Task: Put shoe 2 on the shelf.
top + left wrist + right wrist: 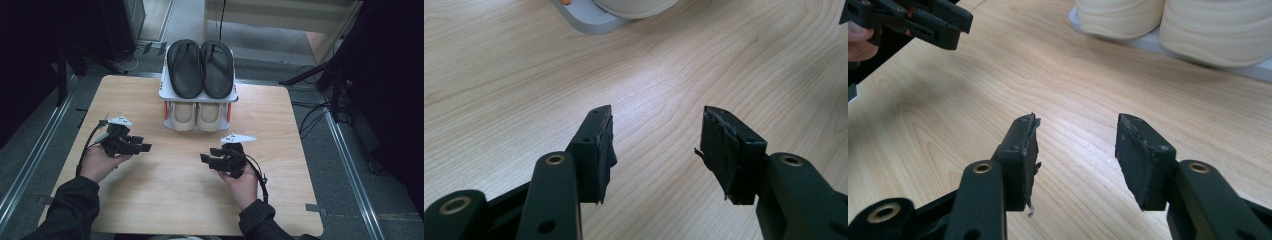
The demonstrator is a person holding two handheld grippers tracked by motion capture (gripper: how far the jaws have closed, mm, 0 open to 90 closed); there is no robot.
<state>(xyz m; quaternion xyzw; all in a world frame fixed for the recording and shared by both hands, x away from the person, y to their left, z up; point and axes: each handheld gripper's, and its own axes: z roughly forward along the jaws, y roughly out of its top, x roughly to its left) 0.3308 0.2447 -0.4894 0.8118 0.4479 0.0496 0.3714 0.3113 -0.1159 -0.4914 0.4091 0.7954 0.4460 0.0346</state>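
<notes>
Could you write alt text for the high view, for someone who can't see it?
A person holds a left tool and right tool, both open and empty, over a wooden table. Behind stands a small rack with black sandals above cream slippers.

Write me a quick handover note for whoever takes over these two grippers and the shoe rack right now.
Left gripper: open, nothing between the jaws, low over the table.
Right gripper: open, nothing held, also near the tabletop.
Shoe rack stands at the table's far middle: black sandals paired on the top shelf, cream slippers paired on the lower shelf.
Done: both pairs sit on the rack.
Left: nothing loose is visible on the table; check the pairs sit straight.
</notes>
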